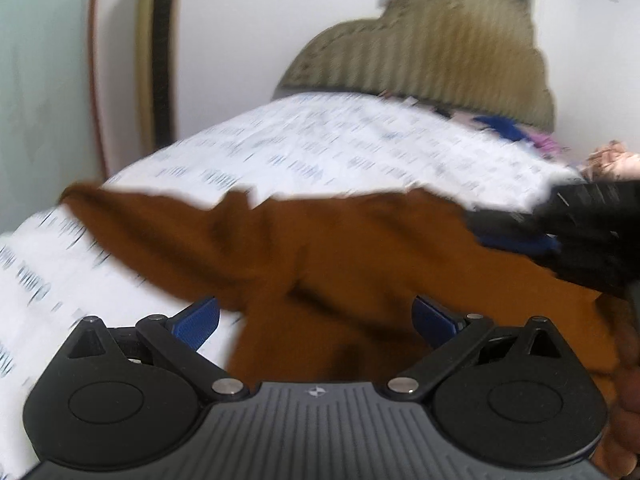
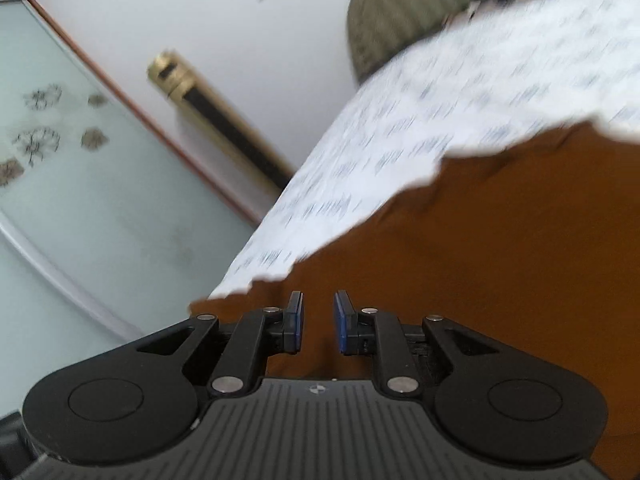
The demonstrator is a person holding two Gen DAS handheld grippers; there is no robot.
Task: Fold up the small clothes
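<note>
A brown garment (image 1: pixel 360 256) lies crumpled on the white printed bedsheet (image 1: pixel 320 148), with one pointed flap stretching left. My left gripper (image 1: pixel 316 320) hangs over its near part, jaws wide apart, with a fold of the cloth bulging between the blue pads (image 1: pixel 198 324) but not pinched. At the right, my right gripper (image 1: pixel 504 232) comes in over the garment's far right edge. In the right wrist view, the right gripper (image 2: pixel 319 322) has a narrow gap between its pads. The brown garment (image 2: pixel 500 260) shows through the gap, with nothing clamped. Both views are blurred.
An olive ribbed headboard (image 1: pixel 420 52) stands at the far end of the bed. Blue and purple clothes (image 1: pixel 504 128) lie near it on the right. A gold-and-black pole (image 2: pixel 224 128) leans on the white wall beside a frosted glass door (image 2: pixel 80 200).
</note>
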